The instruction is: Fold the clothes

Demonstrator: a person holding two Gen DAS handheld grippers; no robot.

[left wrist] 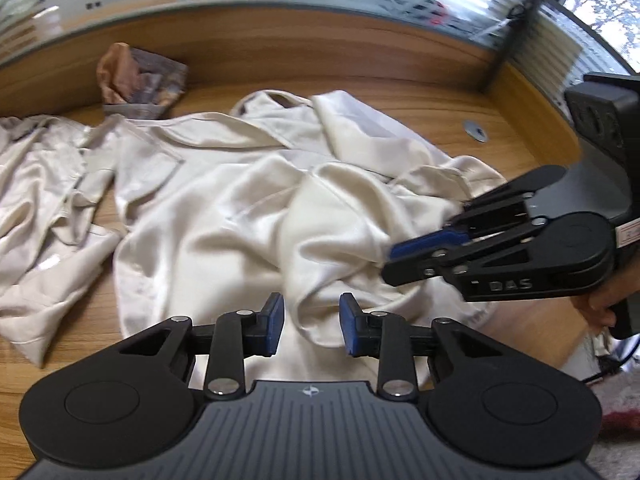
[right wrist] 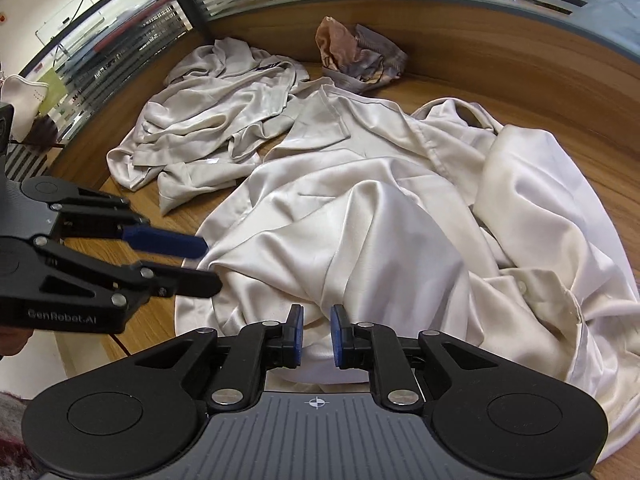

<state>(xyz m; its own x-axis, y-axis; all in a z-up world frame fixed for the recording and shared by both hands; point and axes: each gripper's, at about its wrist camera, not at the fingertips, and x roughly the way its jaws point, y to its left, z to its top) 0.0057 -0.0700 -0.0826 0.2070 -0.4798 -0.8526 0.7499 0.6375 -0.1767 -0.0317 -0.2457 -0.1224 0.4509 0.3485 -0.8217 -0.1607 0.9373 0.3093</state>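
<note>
Cream shirt | crumpled on tabletop, a raised fold between your left gripper fingers, spread, not pinching | right gripper fingers narrowly parted over its hem, probably so you can grip both edges.

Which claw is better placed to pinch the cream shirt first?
Probably left: the left claw straddles a raised fold of the cream shirt between open pads. The right claw has a narrower gap.
</note>
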